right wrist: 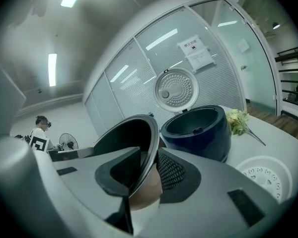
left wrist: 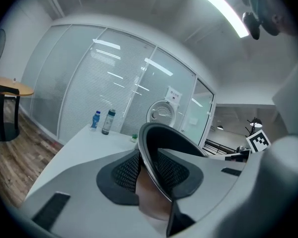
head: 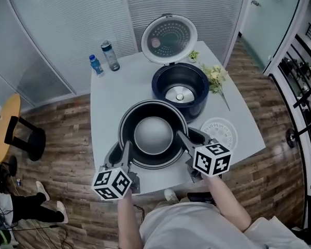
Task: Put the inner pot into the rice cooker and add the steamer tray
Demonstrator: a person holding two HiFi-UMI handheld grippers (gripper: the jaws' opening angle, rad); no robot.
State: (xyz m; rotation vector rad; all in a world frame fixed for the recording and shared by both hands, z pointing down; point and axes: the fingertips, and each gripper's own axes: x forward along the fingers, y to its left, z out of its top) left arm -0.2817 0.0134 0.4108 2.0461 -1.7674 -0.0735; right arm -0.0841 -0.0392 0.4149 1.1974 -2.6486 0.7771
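Head view: wood-plank floor (head: 67, 123) and blind-lined glass walls (head: 67, 19) surround a pale grey table (head: 109, 97). The left gripper (head: 125, 150) and right gripper (head: 184, 139) each clamp the rim of the inner pot (head: 153, 135), held before the open rice cooker (head: 180, 90) (steamer tray (head: 219, 133) lies at right); the wall notice (right wrist: 196, 53) is too small to read

The inner pot (head: 153, 135) is showing smooth metal, dark and satin inside with a shiny rim. The rice cooker (head: 180, 90) is gleaming in glossy dark blue, while the counter (head: 114, 95) is looking smooth, pale and matt above a wood-plank floor (head: 67, 134).
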